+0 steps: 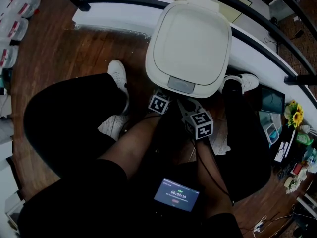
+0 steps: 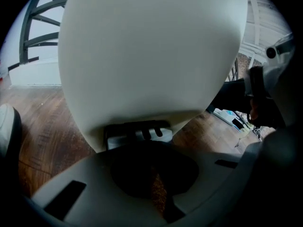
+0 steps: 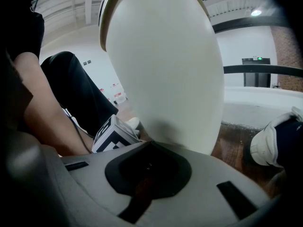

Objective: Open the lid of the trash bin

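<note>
A white trash bin (image 1: 190, 43) stands on the wood floor with its lid (image 1: 193, 36) down; a grey push panel (image 1: 182, 85) sits at the lid's front edge. My left gripper (image 1: 161, 99) is low at the bin's front, jaws shut and holding nothing. In the left gripper view the bin's body (image 2: 151, 51) fills the frame, and its black and grey foot pedal (image 2: 137, 132) lies just beyond the left gripper (image 2: 154, 162). My right gripper (image 1: 192, 112) is beside it, a little further back, also shut. The right gripper (image 3: 149, 162) faces the bin's wall (image 3: 165, 70).
The person's legs in black and white shoes (image 1: 118, 76) (image 1: 243, 81) flank the bin. A white ledge with a dark railing (image 1: 124, 4) runs behind it. Clutter with yellow flowers (image 1: 296, 115) lies at the right. The left gripper's marker cube (image 3: 111, 134) shows in the right gripper view.
</note>
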